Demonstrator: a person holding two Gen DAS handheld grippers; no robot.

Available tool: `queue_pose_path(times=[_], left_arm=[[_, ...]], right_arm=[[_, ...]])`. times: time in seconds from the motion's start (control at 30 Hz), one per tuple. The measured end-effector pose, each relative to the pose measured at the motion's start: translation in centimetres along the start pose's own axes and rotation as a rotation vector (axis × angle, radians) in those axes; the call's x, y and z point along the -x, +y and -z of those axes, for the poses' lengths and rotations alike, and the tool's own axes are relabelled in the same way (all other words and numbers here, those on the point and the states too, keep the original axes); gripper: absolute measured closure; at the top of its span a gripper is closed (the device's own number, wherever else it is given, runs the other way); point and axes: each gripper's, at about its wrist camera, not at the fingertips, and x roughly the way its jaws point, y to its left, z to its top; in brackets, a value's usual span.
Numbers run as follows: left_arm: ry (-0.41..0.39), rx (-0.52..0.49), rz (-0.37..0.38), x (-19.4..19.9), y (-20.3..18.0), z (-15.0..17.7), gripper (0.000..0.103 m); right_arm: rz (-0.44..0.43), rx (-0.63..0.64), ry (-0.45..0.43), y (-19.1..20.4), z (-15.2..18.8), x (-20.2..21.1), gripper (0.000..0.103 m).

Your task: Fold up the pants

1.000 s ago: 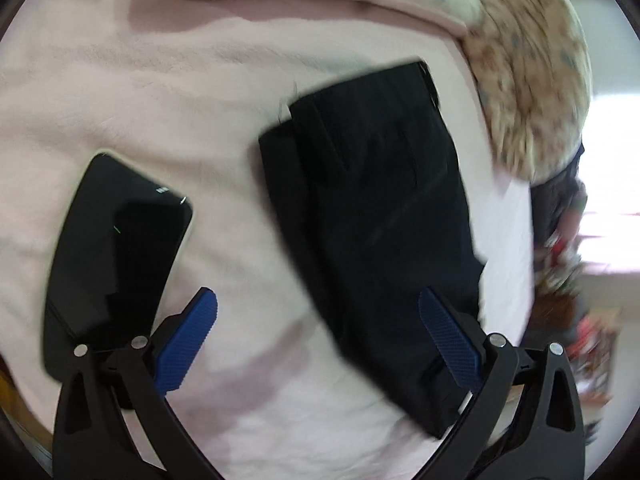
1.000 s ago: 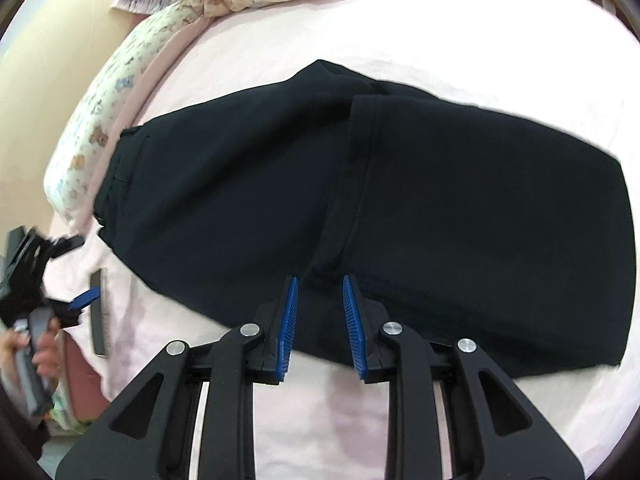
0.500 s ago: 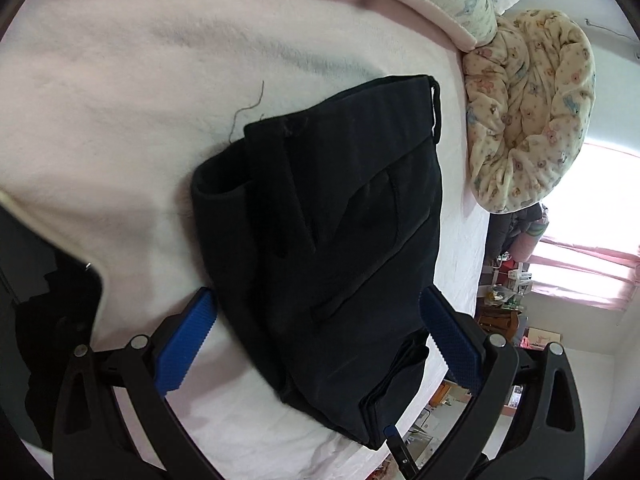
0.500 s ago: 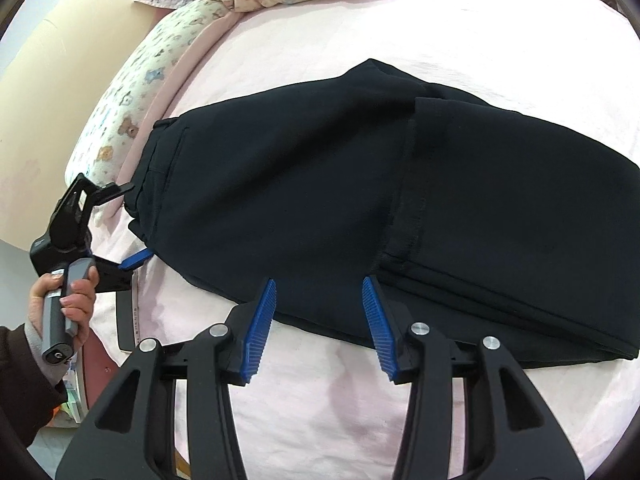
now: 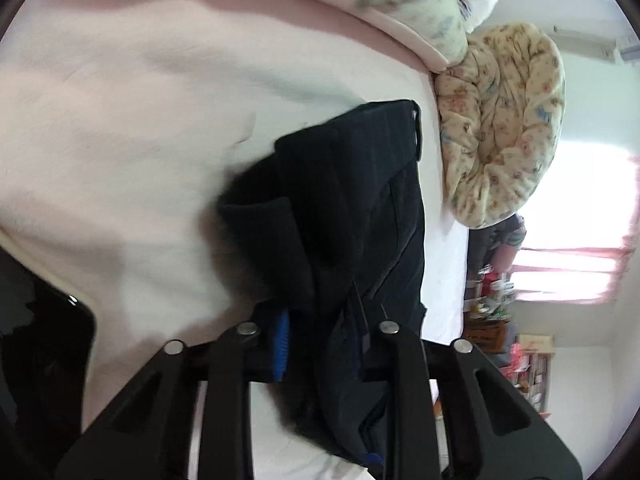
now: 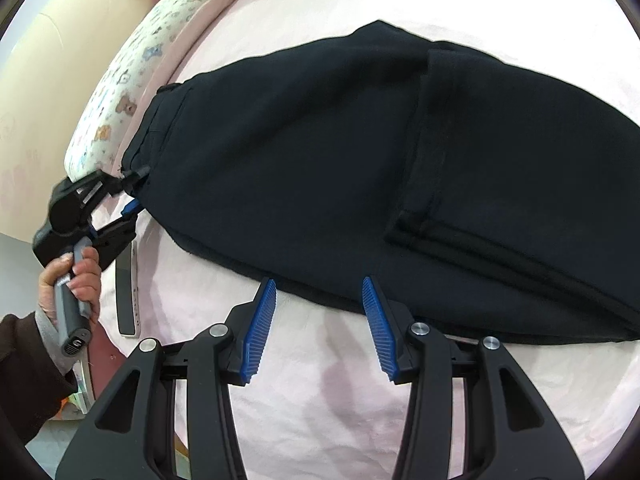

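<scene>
The black woven-fabric pants (image 6: 320, 160), already doubled over once, lie flat on the pale pink fleece bed cover (image 6: 340, 400). Their long axis runs across the right wrist view, from the waistband end at the left to the stacked fold at the right.

The left gripper (image 5: 320, 340) is at the waistband end. Its jaws are closing, with a thick bunch of the black cloth between them; in the left wrist view the fabric fills the gap and hides most of the blue pads. In the right wrist view the same tool (image 6: 132, 188) is seen biting the corner of the waistband, held by the person's left hand (image 6: 76, 280).

The right gripper (image 6: 320, 312) hovers at the near long edge of the pants, roughly mid-length. Its 2 blue ribbed pads (image 6: 260, 324) stand apart with nothing between them; the tips sit just at the cloth's edge, and contact cannot be confirmed.

Judgement: the next fold turns on the waistband end travelling along the long axis toward the folded end at the right. The left hand is the nearer to that end and is the one taking hold. The right gripper lies abreast of the likely crease line, placed to take the near edge.

A dark glossy flat tablet (image 5: 44, 344) rests on the cover beside the left gripper, clear of the pants.
</scene>
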Motion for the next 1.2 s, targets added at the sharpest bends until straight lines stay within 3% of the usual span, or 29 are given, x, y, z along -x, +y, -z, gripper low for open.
queue_pose_path(times=[0.13, 0.23, 0.43, 0.57, 0.9, 1.2], left_arm=[[-0.007, -0.010, -0.028, -0.2, -0.2, -0.1, 0.081], [-0.018, -0.025, -0.008, 0.1, -0.1, 0.0, 0.087], [-0.058, -0.148, 0.034, 1.5, -2.1, 0.9, 0.090], [-0.071, -0.252, 0.067, 2.4, -4.5, 1.7, 0.090], [-0.080, -0.389, 0.159, 3.1, -10.3, 4.3, 0.090], [-0.052, -0.572, 0.225, 2.2, -17.0, 8.7, 0.091]], right_arm=[[-0.002, 0.008, 0.017, 0.3, 0.0, -0.4, 0.055], [0.001, 0.002, 0.026, 0.4, 0.2, -0.5, 0.055], [-0.003, -0.007, 0.022, -0.1, 0.6, -0.1, 0.054], [-0.012, -0.032, 0.017, -0.8, 0.9, 0.3, 0.053], [-0.021, -0.091, -0.009, -3.6, 2.1, 2.2, 0.053], [-0.030, -0.177, -0.041, -7.4, 3.5, 4.1, 0.053]])
